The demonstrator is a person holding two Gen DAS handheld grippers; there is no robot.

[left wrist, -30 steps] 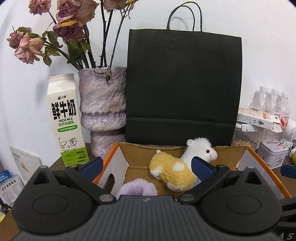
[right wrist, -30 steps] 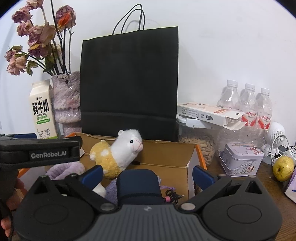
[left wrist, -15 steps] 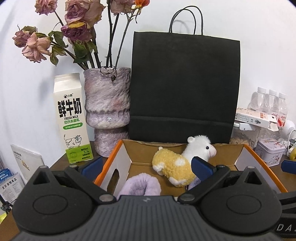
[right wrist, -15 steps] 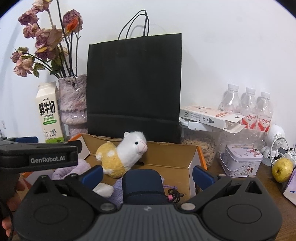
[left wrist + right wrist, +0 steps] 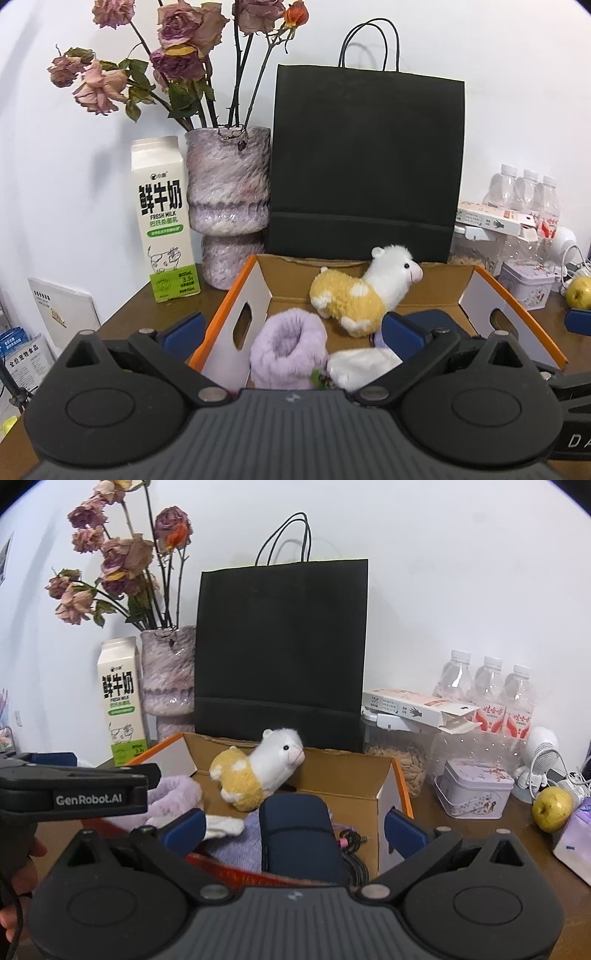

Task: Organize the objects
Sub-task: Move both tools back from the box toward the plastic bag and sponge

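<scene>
Fingertips of the left gripper (image 5: 293,332) stand wide apart low in the frame, nothing between them; its blue pads (image 5: 400,334) hang over the near edge of the cardboard box (image 5: 251,295). The right gripper (image 5: 293,827) is spread just as wide, empty, and a dark blue roll (image 5: 297,840) sits in the box between its pads, touching neither as far as I can see.

Inside the box, at centre frame, a plush alpaca (image 5: 364,291) lies on its side against the back wall, head toward the right. A lilac fuzzy slipper (image 5: 290,354) sits nearer the lower middle, with a white fluffy piece (image 5: 360,369) just beside it. A thin cable (image 5: 351,840) lies right of the roll.

Behind the box a black paper bag (image 5: 365,162) stands upright. Left of it are a mottled vase (image 5: 227,206) of dried roses and a milk carton (image 5: 164,221). At the right edge stand water bottles (image 5: 487,690), a small tin (image 5: 474,788) and a pear (image 5: 554,808).
</scene>
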